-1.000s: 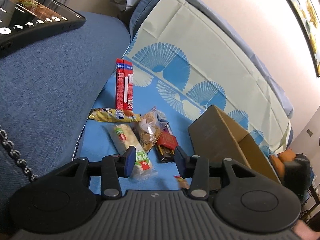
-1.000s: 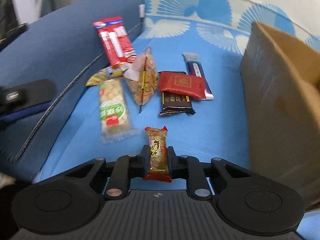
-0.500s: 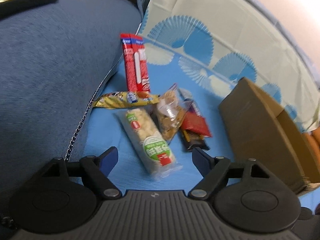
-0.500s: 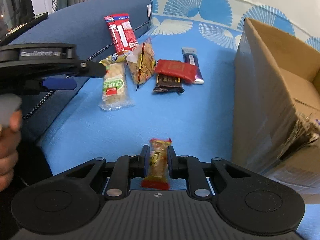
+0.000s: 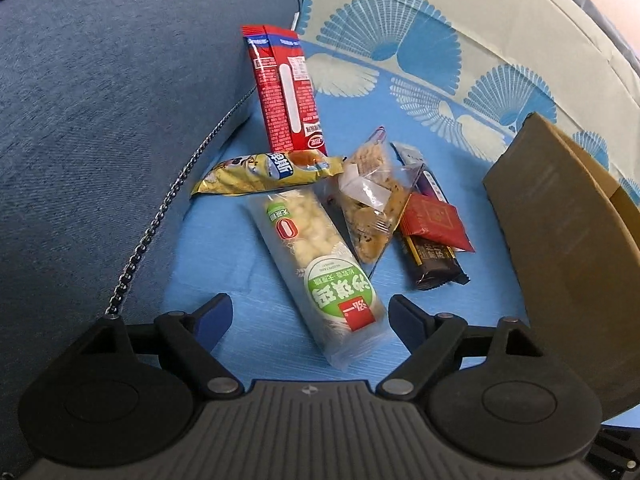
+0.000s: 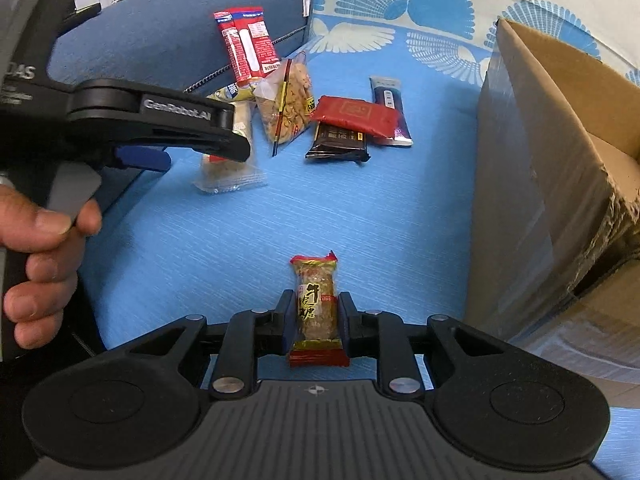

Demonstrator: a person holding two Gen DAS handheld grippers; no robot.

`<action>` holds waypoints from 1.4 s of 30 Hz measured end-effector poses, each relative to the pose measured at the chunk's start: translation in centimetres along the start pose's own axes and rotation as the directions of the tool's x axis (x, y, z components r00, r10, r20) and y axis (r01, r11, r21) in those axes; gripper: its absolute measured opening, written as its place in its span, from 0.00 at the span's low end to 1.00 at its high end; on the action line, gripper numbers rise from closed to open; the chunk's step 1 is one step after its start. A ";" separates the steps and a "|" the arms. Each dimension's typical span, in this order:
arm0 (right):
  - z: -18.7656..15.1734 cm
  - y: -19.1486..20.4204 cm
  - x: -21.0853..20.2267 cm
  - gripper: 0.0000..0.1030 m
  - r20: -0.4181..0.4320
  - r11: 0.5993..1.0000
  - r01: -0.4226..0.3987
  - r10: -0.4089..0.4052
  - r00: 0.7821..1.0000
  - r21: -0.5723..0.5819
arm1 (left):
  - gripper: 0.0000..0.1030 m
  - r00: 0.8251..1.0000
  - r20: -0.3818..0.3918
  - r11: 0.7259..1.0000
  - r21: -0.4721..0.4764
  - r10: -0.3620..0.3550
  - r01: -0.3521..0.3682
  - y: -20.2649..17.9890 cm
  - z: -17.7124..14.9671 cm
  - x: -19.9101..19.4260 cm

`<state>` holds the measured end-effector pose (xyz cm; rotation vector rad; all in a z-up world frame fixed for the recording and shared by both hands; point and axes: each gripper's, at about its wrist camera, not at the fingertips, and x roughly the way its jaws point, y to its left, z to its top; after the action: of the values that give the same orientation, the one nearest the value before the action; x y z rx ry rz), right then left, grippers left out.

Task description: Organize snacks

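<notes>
Several snacks lie on a blue sofa cover [image 5: 224,248]. My left gripper [image 5: 310,314] is open wide, its jaws on either side of the near end of a clear rice-puff bar [image 5: 320,264] with a green label. Behind it lie a yellow packet [image 5: 264,172], a tall red packet [image 5: 286,92], a clear cracker bag [image 5: 372,200], a flat red packet [image 5: 434,220] and a dark chocolate bar [image 5: 434,264]. My right gripper [image 6: 316,316] is shut on a small golden candy bar [image 6: 316,308], above the cover, left of the cardboard box [image 6: 552,184].
The open cardboard box [image 5: 568,232] stands at the right. A blue sofa arm [image 5: 100,100] with a metal chain [image 5: 160,216] rises at the left. A purple-ended bar [image 6: 390,112] lies behind the red packet. The left gripper body [image 6: 152,120] and a hand cross the right wrist view.
My left gripper opened wide and moved down toward the rice-puff bar. My right gripper lifted and pulled back with the candy bar, away from the pile.
</notes>
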<state>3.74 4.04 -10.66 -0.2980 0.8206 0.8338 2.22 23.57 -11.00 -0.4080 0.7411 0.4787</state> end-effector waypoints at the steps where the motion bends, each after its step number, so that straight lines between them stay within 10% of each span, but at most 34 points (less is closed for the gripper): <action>1: 0.0 0.0 0.0 0.23 0.001 1.000 0.001 -0.001 1.000 -0.004 | 0.86 1.000 0.001 1.000 0.011 0.005 -0.005 -0.2 -0.1 0.0; 15: -0.3 0.6 -0.4 0.18 0.035 0.999 0.018 -0.017 0.999 -0.034 | 0.86 1.000 0.017 0.998 0.056 -0.025 0.024 -1.1 -0.3 -0.1; 25: -0.4 0.8 -0.4 0.18 0.043 0.999 0.030 -0.028 0.999 -0.041 | 0.38 1.000 0.003 0.999 0.048 -0.011 0.010 -0.5 -0.3 -1.5; 38: -0.5 0.8 -1.2 0.18 0.051 0.999 0.020 -0.018 0.999 -0.036 | 0.31 0.990 -0.129 0.998 0.034 -0.053 0.058 0.9 -2.9 -7.0; 42: -0.6 0.5 -0.9 0.19 0.028 1.000 0.012 -0.012 1.000 -0.011 | 0.49 0.989 -0.138 0.999 -0.021 -0.051 0.049 1.4 -2.9 -6.2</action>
<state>2.72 3.56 -10.30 -0.3004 0.7880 0.8295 -4.04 21.55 -8.74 -0.4784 0.8595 0.4126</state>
